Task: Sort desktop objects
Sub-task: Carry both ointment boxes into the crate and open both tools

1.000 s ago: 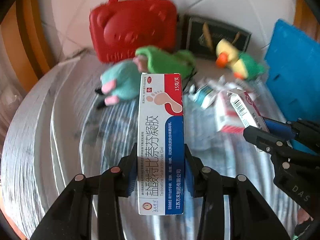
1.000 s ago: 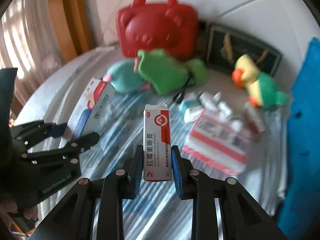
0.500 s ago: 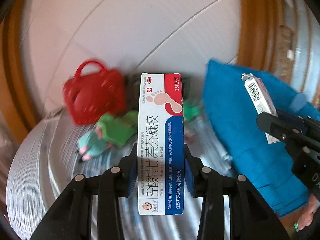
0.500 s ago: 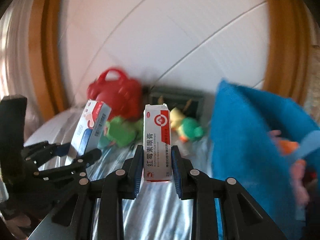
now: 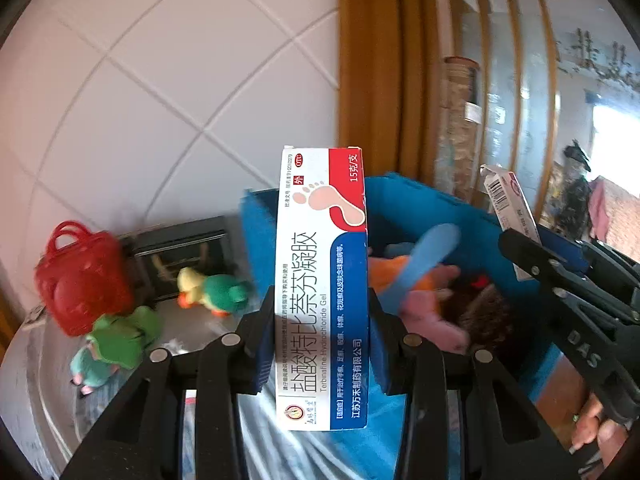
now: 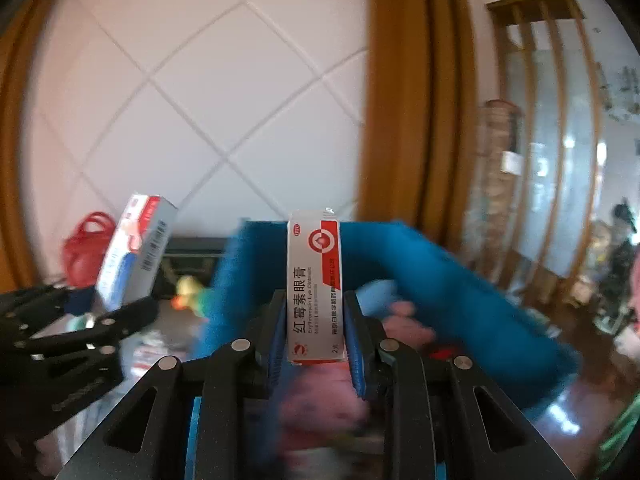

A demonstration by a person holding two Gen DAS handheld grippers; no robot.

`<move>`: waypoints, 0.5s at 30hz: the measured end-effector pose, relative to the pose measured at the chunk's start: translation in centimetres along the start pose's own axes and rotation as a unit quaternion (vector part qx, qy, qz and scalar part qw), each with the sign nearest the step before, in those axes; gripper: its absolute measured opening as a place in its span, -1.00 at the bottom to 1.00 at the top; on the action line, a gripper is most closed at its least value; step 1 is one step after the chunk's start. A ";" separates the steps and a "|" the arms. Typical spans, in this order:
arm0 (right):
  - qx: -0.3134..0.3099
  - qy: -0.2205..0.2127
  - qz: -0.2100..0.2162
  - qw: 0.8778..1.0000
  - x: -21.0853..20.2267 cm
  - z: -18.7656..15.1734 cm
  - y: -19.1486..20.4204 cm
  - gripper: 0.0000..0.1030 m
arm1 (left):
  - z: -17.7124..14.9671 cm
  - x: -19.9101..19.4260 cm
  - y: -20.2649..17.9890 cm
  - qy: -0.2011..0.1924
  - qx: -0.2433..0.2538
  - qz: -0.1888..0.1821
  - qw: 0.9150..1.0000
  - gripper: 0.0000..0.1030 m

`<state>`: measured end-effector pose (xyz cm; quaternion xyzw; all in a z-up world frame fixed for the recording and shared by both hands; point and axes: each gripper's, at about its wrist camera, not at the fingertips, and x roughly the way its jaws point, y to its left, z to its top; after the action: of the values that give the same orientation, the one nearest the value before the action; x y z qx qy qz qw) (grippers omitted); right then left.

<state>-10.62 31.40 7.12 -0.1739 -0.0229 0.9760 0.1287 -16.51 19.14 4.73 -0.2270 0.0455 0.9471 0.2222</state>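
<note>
My left gripper [image 5: 320, 340] is shut on a white, red and blue foot-gel box [image 5: 322, 280] and holds it upright in front of the open blue fabric bin [image 5: 424, 208]. My right gripper [image 6: 315, 340] is shut on a smaller white and red eye-ointment box [image 6: 315, 288], held upright just above the same bin [image 6: 440, 264]. The right gripper [image 5: 560, 280] with its box [image 5: 510, 204] shows at the right of the left wrist view. The left gripper [image 6: 80, 320] with its box [image 6: 134, 252] shows at the left of the right wrist view.
The bin holds soft toys, pink [image 5: 432, 312] and orange [image 5: 394, 270]. On the table to the left are a red bear-shaped case [image 5: 80, 276], a dark frame [image 5: 180, 248], a duck toy [image 5: 208, 288] and green plush toys [image 5: 116, 344]. A tiled wall stands behind.
Both grippers, still holding their boxes, have swung right from the table's clutter to the blue bin, which now fills the view in front of them.
</note>
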 end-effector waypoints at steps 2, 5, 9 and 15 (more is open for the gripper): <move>-0.002 0.000 -0.024 1.000 0.3 0.0 -2.3 -0.49 | 0.4 0.5 -1.9 0.001 0.007 -0.007 1.000 -0.25; 0.003 0.010 -0.042 0.999 1.6 -0.4 -5.2 -0.49 | 1.0 1.5 -4.7 0.008 0.018 -0.013 1.000 -0.25; 0.002 0.026 -0.053 0.998 3.0 -1.2 -8.6 -0.49 | 1.4 2.3 -7.7 0.020 0.025 -0.013 0.999 -0.25; 0.001 0.052 -0.056 0.997 5.0 -3.1 -11.8 -0.49 | 1.5 4.1 -10.8 0.038 0.033 0.000 0.999 -0.25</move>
<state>-11.21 44.10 3.61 -0.2226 -0.0254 0.9570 0.1844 -15.65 30.73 4.42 -0.2557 0.0850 0.9358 0.2275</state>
